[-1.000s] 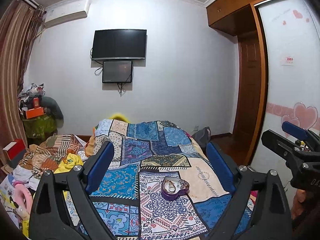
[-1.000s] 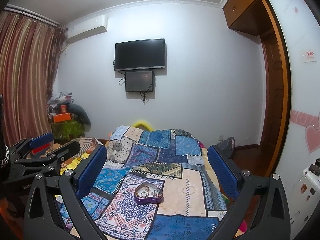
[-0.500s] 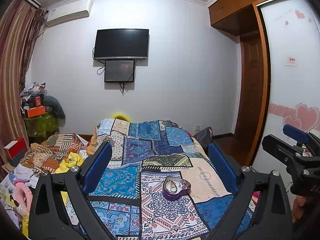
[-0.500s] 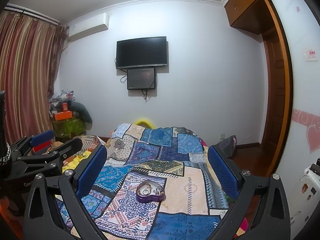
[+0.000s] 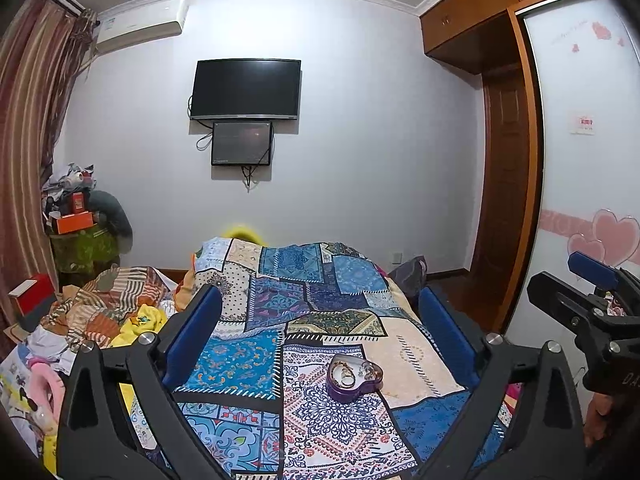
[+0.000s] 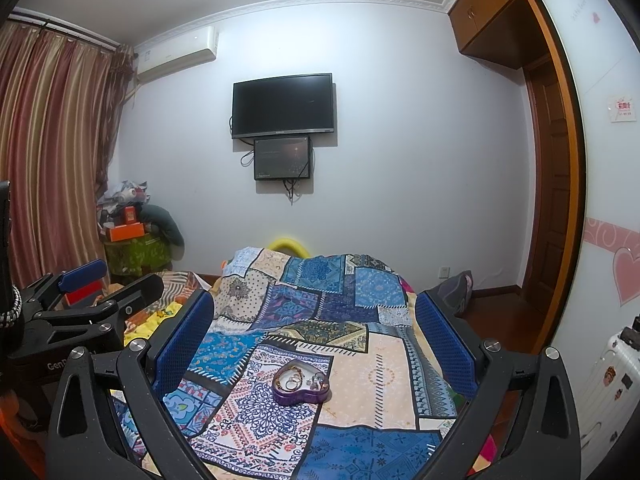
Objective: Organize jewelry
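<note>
A purple heart-shaped jewelry box (image 5: 354,376) sits open on the patchwork bedspread (image 5: 304,312), with rings and a chain inside. It also shows in the right wrist view (image 6: 301,385). My left gripper (image 5: 320,320) is open and empty, held above the bed short of the box. My right gripper (image 6: 314,324) is open and empty, also short of the box. The right gripper shows at the right edge of the left wrist view (image 5: 592,304); the left gripper shows at the left of the right wrist view (image 6: 88,304).
A pile of clothes (image 5: 104,312) lies left of the bed. A cluttered stand (image 5: 84,236) is in the left corner. A TV (image 5: 246,89) hangs on the far wall. A wooden door (image 5: 504,200) and wardrobe are right. A white suitcase (image 6: 608,376) stands at right.
Both grippers have drifted slightly; the view has shifted a little and the box sits a bit lower and more centred. Both stay open and empty.
</note>
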Available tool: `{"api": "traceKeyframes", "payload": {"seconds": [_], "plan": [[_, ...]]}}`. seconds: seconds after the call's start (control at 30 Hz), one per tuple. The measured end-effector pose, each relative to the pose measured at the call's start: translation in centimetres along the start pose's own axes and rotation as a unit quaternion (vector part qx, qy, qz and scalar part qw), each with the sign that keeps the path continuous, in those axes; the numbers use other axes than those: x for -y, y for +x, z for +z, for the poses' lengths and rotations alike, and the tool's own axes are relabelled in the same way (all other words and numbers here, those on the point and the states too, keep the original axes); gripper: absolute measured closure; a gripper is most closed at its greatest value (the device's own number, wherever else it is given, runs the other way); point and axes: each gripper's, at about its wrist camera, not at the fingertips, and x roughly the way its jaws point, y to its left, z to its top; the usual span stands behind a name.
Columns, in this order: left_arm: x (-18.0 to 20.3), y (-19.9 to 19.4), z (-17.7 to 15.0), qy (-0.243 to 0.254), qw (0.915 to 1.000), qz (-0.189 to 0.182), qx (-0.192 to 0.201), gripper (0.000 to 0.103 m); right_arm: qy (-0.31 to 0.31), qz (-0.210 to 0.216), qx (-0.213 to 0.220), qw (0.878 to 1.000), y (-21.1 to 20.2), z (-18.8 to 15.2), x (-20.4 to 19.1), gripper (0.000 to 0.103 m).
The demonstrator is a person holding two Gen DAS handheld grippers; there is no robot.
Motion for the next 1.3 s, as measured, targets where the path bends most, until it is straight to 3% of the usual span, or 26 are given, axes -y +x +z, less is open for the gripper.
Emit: {"api": "traceKeyframes", "payload": {"seconds": [1.3], "plan": [[-0.14, 0.31, 0.26, -0.003, 0.9998, -0.019, -0.004, 0.003, 0.004, -0.003, -0.005, 1.0, 0.18, 0.08, 0.41, 0.003]]}}
